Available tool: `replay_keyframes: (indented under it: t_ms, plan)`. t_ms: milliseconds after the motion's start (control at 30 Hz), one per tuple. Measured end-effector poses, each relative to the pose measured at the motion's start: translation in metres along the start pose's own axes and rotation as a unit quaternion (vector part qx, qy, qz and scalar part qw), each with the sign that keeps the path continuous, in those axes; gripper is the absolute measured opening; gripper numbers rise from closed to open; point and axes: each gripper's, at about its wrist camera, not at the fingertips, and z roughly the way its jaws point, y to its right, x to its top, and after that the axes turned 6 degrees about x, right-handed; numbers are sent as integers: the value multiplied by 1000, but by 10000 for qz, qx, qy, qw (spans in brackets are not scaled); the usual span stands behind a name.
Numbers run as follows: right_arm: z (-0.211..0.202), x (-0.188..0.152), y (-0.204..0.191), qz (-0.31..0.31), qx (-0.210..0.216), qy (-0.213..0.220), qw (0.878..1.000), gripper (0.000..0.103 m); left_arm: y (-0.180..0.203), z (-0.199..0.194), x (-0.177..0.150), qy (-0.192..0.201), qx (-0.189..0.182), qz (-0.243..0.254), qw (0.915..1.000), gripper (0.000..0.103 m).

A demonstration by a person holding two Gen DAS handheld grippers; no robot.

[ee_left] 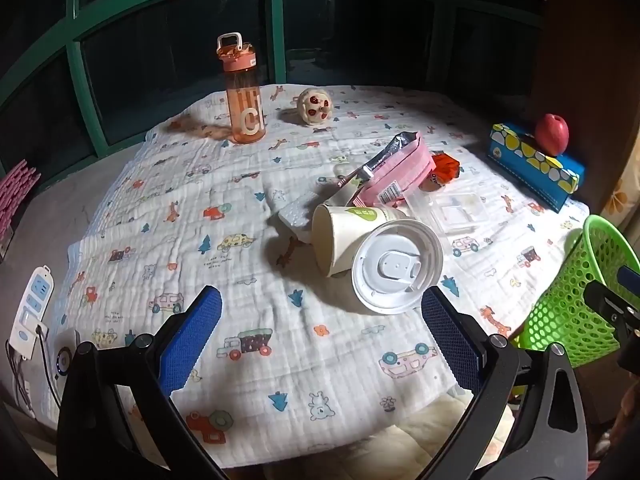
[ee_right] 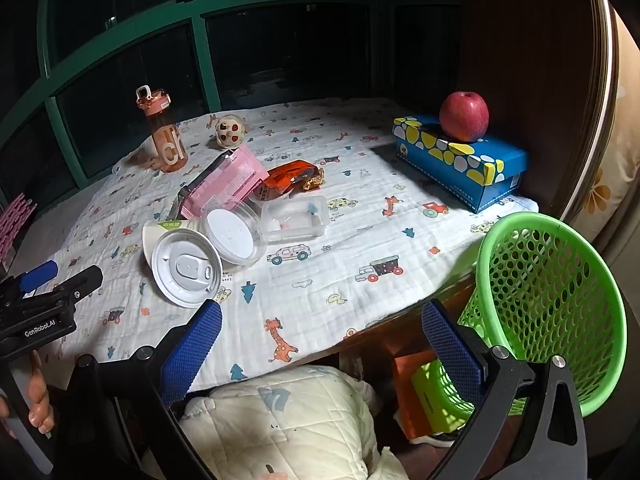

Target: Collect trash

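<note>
Left wrist view shows the left gripper point(ee_left: 320, 316) hanging over the near part of the worktop point(ee_left: 48, 208), its blue-padded jaws spread wide with nothing between them. The worktop is covered by a white cloth point(ee_left: 168, 184) printed with cars and animals. The trash lies in a loose heap near the middle of the cloth: a white plastic lid point(ee_left: 396, 266) tilted against a tipped-over paper cup point(ee_left: 340, 236), a piece of white foam point(ee_left: 294, 218) just beside the cup, a pink foil pouch point(ee_left: 400, 176), an orange wrapper point(ee_left: 446, 170) and a clear plastic tray point(ee_left: 460, 212). Farther back stand an orange water bottle point(ee_left: 244, 92) and a small round toy point(ee_left: 314, 106). A red apple point(ee_left: 552, 130) rests on a blue patterned box point(ee_left: 536, 164) at the right. In the right wrist view the right gripper point(ee_right: 320, 320) hovers past the cloth's near edge, jaws likewise spread and empty, beside a green mesh basket point(ee_right: 560, 292) that is tipped with its mouth toward the camera. A power strip point(ee_left: 30, 312) lies at the left edge of the worktop.
</note>
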Motion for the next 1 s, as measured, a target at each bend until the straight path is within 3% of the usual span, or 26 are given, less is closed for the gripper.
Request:
replay_keyframes:
  t_ms: [633,900,1000]
  plan:
    - [-2,2,2,21,-13,31,10000,97,1,-7,5,150,152,56,9998,98]
    - [-2,5,4,52,-10,59,10000,97,-2,-3,9,-72,24,-28,10000,98]
    - [-2,5,4,55,-6,56,10000,97,-1,-4,9,48,-37,-12,10000,98]
